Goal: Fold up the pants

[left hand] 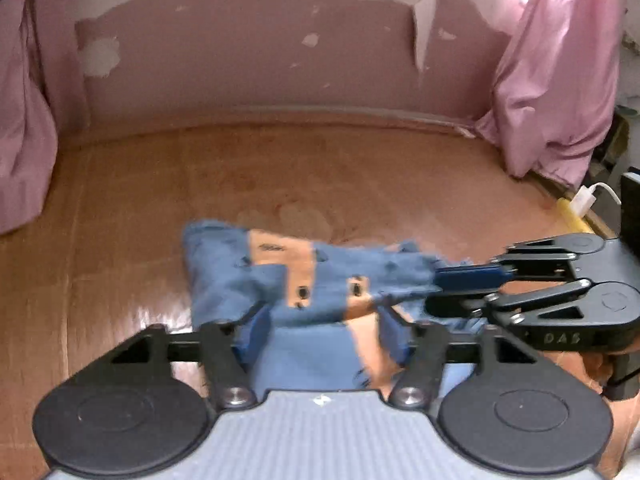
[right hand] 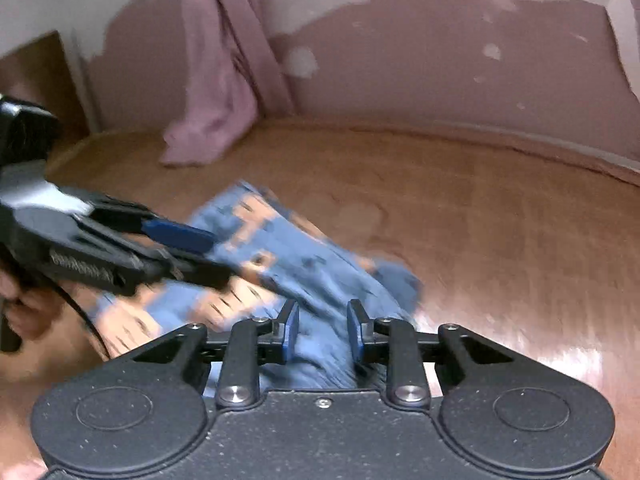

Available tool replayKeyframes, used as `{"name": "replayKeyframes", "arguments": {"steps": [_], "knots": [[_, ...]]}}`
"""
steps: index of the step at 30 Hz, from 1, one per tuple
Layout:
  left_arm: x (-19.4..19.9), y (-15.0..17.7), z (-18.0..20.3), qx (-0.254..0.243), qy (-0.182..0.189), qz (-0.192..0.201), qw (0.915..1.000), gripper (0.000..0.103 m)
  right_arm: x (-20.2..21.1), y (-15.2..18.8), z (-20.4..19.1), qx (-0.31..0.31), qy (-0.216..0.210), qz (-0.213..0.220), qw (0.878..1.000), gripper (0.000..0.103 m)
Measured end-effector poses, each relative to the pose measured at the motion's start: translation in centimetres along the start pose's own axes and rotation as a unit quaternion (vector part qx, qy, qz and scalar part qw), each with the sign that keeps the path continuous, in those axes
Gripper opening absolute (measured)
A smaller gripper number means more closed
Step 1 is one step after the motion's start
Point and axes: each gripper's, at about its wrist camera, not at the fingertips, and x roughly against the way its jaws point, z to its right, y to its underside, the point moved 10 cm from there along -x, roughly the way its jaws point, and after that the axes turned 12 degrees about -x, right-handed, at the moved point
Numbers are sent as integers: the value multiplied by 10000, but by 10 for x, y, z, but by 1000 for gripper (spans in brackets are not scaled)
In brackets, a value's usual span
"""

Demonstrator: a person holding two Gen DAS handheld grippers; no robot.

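Note:
The blue pants (left hand: 320, 280) with orange patches lie bunched in a partly folded heap on a shiny brown surface (left hand: 160, 184). My left gripper (left hand: 322, 334) stands open at the near edge of the heap, its blue pads (left hand: 250, 336) wide apart with cloth lying between them. My right gripper (left hand: 448, 291) comes in from the right, its fingers pinching the frayed right end of the pants. In the right wrist view the right gripper (right hand: 323, 328) has its pads drawn in on a thick fold of the pants (right hand: 288, 248). The left gripper (right hand: 200, 254) reaches over the heap from the left. This view is motion-blurred.
A peeling pink wall (left hand: 248, 60) runs along the back of the surface. Pink curtains hang at the left (left hand: 20, 140) and the right (left hand: 560, 92). A white charger plug (left hand: 584, 200) and a yellow item (left hand: 572, 216) lie at the right edge. A hand (right hand: 24, 304) holds the left gripper.

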Motion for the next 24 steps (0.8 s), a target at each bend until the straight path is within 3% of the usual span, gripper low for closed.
{"name": "replayKeyframes", "arguments": {"steps": [5,7,8,9,11,14,16,18,20,24], "knots": [[14,9,-5,41,112,65,9999,64,13,6,14,-194,-20,238,9995,33],[34,6,-2,79,-15,190,9998,77,29,5,6,-86,-5,397,9992,47],[45,4,1,50,-130,298,9995,88,36,5,-1,-76,-105,439,9990,47],[56,6,5,-27,-294,419,9987,90,42,9,-10,-39,-231,431,9988,46],[66,17,12,-164,-509,344,9980,87,43,21,-19,130,-236,275,9993,45],[56,40,14,-166,-904,-190,9956,80,33,45,-14,340,88,149,9993,43],[52,53,9,56,-1099,-450,9929,79,35,49,-11,281,141,77,9995,47],[53,59,2,390,-1062,-505,9923,83,36,51,-6,-30,79,-83,9999,47],[57,61,-3,582,-1098,-498,9910,85,45,45,-6,-84,58,77,9999,49],[66,60,-4,513,-1272,-491,9893,89,59,33,-13,135,25,474,9988,51]]}}
